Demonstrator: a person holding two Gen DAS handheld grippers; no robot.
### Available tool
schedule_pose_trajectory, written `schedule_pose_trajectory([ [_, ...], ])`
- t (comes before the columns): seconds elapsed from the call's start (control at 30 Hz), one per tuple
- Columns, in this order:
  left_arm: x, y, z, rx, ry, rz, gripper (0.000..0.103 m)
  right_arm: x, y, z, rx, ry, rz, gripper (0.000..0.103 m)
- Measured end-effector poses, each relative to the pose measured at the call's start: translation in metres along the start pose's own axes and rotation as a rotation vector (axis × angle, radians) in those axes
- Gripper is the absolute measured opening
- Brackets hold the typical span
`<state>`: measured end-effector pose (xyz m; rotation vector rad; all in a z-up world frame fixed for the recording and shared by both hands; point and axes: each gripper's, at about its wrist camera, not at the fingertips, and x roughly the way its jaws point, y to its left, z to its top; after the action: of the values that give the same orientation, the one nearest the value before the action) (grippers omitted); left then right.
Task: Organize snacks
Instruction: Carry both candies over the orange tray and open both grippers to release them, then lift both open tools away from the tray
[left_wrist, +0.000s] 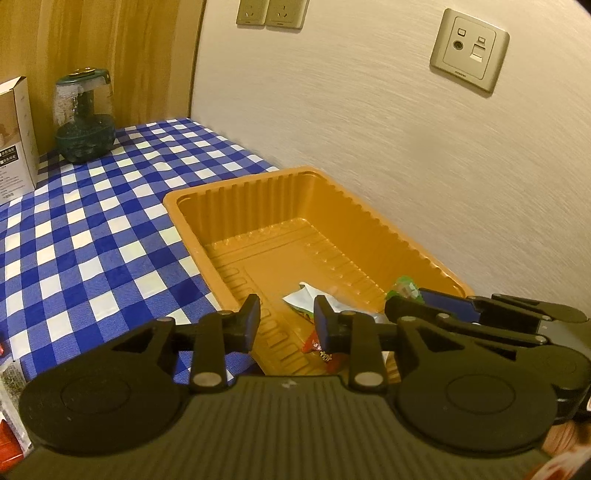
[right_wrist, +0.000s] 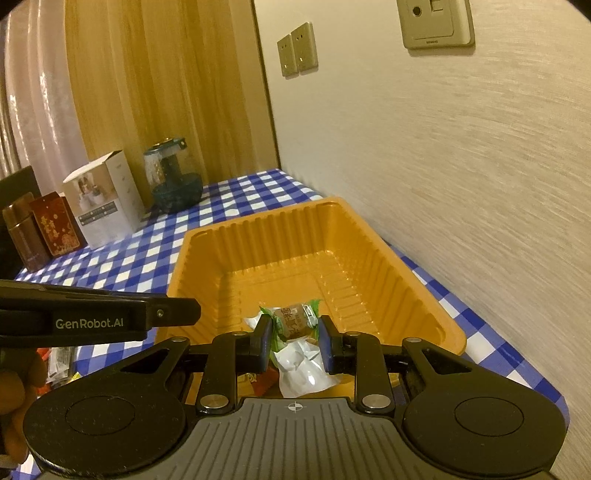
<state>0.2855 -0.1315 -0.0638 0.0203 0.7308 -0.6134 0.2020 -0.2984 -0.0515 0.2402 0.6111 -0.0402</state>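
Low in both frames, the left gripper (left_wrist: 286, 319) and right gripper (right_wrist: 295, 341) hover over the ribbed orange plastic tray (right_wrist: 207, 240), jaws slightly parted and gripping nothing, apparently because the wrapped snacks (right_wrist: 295, 325) already lie collected inside.

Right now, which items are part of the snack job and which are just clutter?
Job:
orange tray
green-wrapped snack
white packet
red packet
left gripper
right gripper

Lying about:
white box
glass jar
red tin
brown tin
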Motion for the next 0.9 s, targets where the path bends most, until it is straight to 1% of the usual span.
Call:
schedule_pose_trajectory([
  [0.1, -0.001, 0.001, 0.0, 0.0, 0.0, 0.002, 0.028, 0.0, -0.003, -0.001, 0.009, -0.001, 0.009, 0.027],
  [0.17, -0.001, 0.001, 0.0, -0.004, -0.001, 0.005, 0.03, 0.0, -0.005, 0.0, 0.027, 0.001, 0.011, 0.031],
  [0.2, -0.001, 0.002, 0.0, -0.007, -0.002, 0.008, 0.031, 0.0, -0.005, 0.0, 0.029, -0.001, 0.003, 0.041],
  [0.23, -0.001, 0.003, 0.0, -0.009, -0.002, 0.01, 0.033, 0.0, -0.005, 0.0, 0.027, -0.007, -0.003, 0.059],
  [0.3, -0.002, 0.004, 0.0, -0.009, -0.005, 0.015, 0.037, -0.003, -0.006, 0.0, 0.031, -0.027, -0.011, 0.074],
  [0.4, -0.004, 0.007, 0.0, -0.013, -0.005, 0.024, 0.039, -0.003, -0.007, 0.0, 0.022, -0.029, -0.024, 0.075],
  [0.5, -0.004, 0.009, 0.0, -0.019, -0.002, 0.033, 0.045, -0.003, -0.008, 0.001, 0.027, -0.019, -0.027, 0.075],
  [0.57, -0.005, 0.01, -0.001, -0.023, 0.001, 0.031, 0.045, -0.003, -0.007, 0.001, 0.021, -0.022, -0.029, 0.075],
  [0.67, -0.005, 0.011, -0.002, -0.022, 0.003, 0.035, 0.049, -0.002, -0.006, 0.0, 0.019, -0.017, -0.032, 0.075],
  [0.77, -0.006, 0.011, -0.002, -0.024, 0.001, 0.045, 0.058, -0.002, -0.006, 0.0, 0.019, -0.016, -0.033, 0.077],
  [0.83, -0.008, 0.012, -0.002, -0.021, -0.007, 0.056, 0.068, -0.002, -0.006, 0.001, 0.018, -0.015, -0.037, 0.079],
  [0.9, -0.009, 0.013, -0.002, -0.018, -0.012, 0.066, 0.07, -0.002, -0.006, 0.0, 0.017, -0.017, -0.043, 0.084],
])
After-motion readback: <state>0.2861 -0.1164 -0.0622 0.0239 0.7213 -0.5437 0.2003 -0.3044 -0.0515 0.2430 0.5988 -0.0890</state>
